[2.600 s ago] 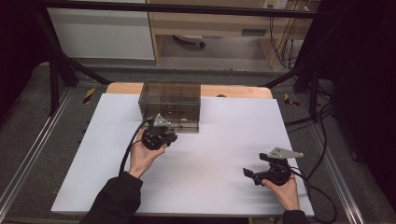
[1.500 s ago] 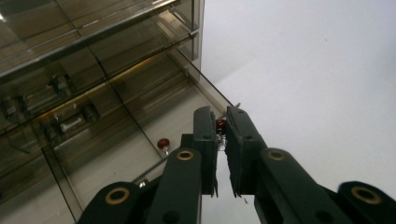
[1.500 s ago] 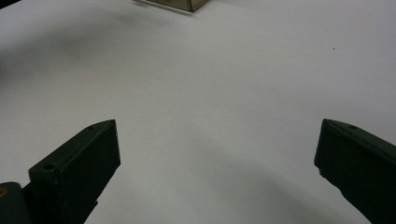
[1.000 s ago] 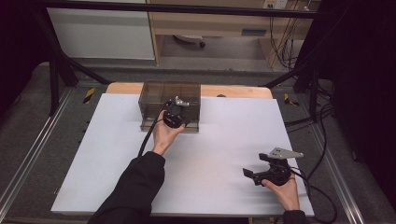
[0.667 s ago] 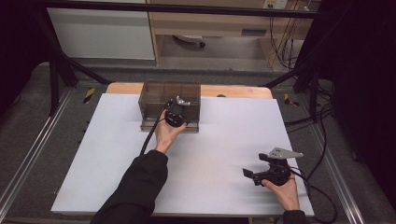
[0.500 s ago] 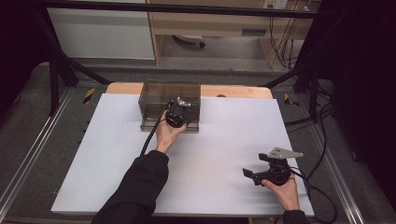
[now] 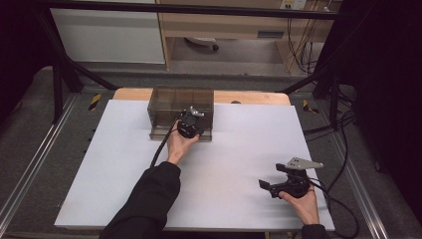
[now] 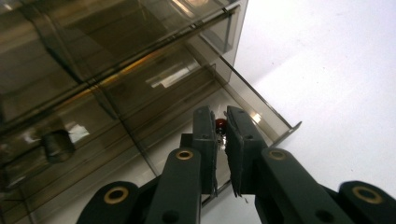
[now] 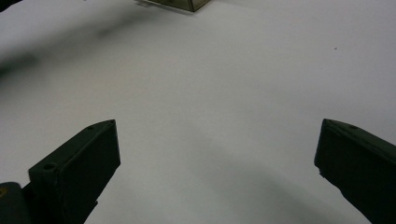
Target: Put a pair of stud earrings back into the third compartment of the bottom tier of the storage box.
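Left gripper [image 8: 220, 135] clamped nearly shut on a small red-tipped item [image 8: 220, 124] in the slightly pulled-out lower drawer [image 8: 261, 109] of the smoky plastic drawer box [image 7: 180, 110]. Lifting out remains. Right gripper [image 9: 217, 163] wide open, empty, idle over the white table [image 7: 239, 149].

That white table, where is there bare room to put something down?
Most of the white table is bare: the left side beside the sleeve, and the stretch between the smoky plastic drawer box and the right gripper. It is crowded where the left gripper meets the box.
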The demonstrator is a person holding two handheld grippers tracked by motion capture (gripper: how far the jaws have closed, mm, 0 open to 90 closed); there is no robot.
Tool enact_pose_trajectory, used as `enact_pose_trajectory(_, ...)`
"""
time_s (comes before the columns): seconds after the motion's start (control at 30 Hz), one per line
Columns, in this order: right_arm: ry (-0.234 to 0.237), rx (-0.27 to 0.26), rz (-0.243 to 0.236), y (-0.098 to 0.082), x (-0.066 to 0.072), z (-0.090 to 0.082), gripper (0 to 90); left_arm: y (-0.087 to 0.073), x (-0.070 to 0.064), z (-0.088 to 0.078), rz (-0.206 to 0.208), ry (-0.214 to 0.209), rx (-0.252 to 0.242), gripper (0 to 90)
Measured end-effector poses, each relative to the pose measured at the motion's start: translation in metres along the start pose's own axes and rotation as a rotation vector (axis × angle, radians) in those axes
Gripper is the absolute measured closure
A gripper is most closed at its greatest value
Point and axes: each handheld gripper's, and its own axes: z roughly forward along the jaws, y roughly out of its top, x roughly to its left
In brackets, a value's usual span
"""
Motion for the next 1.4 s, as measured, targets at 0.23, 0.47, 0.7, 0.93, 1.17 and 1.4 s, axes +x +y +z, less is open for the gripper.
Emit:
enact_pose_trajectory(0.23, -0.001, 0.001, -0.001, 0.0, 0.0, 0.0, 0.8, -0.001, 0.0, 0.001, -0.002, -0.001, 0.001, 76.1)
enact_pose_trajectory(0.47, -0.003, 0.002, -0.001, 0.0, 0.0, 0.0, 0.8, 0.0, 0.0, -0.014, -0.006, -0.007, -0.035, 65.8)
enact_pose_trajectory(0.7, -0.005, 0.0, 0.002, 0.0, 0.0, -0.001, 0.8, -0.001, 0.001, -0.039, 0.014, -0.007, -0.066, 52.1)
enact_pose_trajectory(0.93, -0.007, -0.001, 0.0, 0.0, 0.0, -0.001, 0.8, -0.006, -0.003, -0.054, 0.022, -0.022, -0.099, 41.2)
enact_pose_trajectory(1.17, -0.01, -0.002, 0.004, 0.0, -0.001, -0.002, 0.8, -0.02, -0.009, -0.07, 0.037, -0.018, -0.124, 23.1)
enact_pose_trajectory(1.4, -0.007, 0.001, 0.01, -0.001, 0.0, -0.001, 0.8, -0.032, -0.01, -0.084, 0.047, -0.022, -0.149, 15.1)
